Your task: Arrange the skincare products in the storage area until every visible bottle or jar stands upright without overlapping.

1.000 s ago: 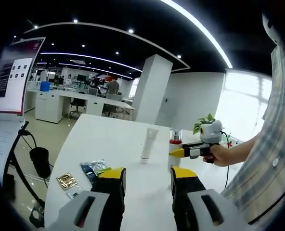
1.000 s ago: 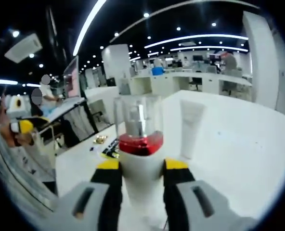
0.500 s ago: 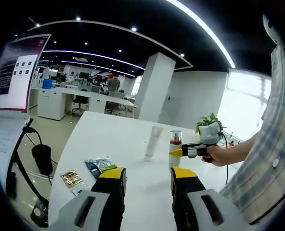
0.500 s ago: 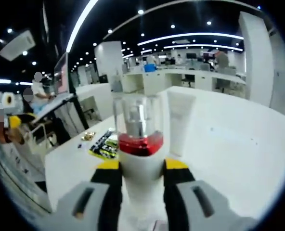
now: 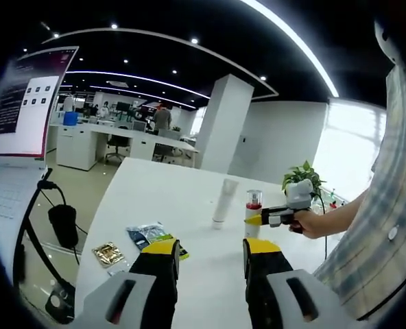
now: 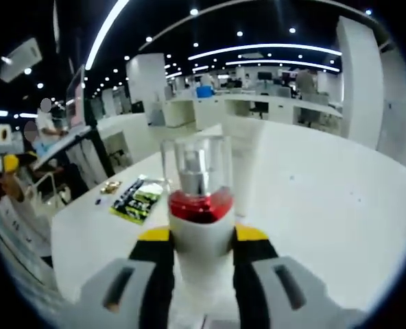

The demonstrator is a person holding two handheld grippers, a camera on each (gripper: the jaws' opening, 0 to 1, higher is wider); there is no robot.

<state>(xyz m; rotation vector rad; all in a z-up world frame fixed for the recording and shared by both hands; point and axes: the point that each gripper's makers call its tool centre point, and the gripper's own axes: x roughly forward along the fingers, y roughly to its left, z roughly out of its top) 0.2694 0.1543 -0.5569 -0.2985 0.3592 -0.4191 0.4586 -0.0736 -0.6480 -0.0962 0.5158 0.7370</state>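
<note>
The right gripper [image 6: 195,241] clamps the upright pump bottle [image 6: 197,205], held just beside the standing tube [image 5: 221,203] on the table [image 5: 155,199]. The left gripper [image 5: 210,252] hangs open, holding nothing. Lower the bottle vertically, clear of the tube, and release only once its base seats flat.

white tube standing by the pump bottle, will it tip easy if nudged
Probably yes: the white tube stands tall and slim on one narrow end on the table. It looks like soft plastic, so likely light, and a push up high would probably topple it.

white bottle [image 6: 200,236], red band, possibly green packet [image 6: 137,197]
</note>
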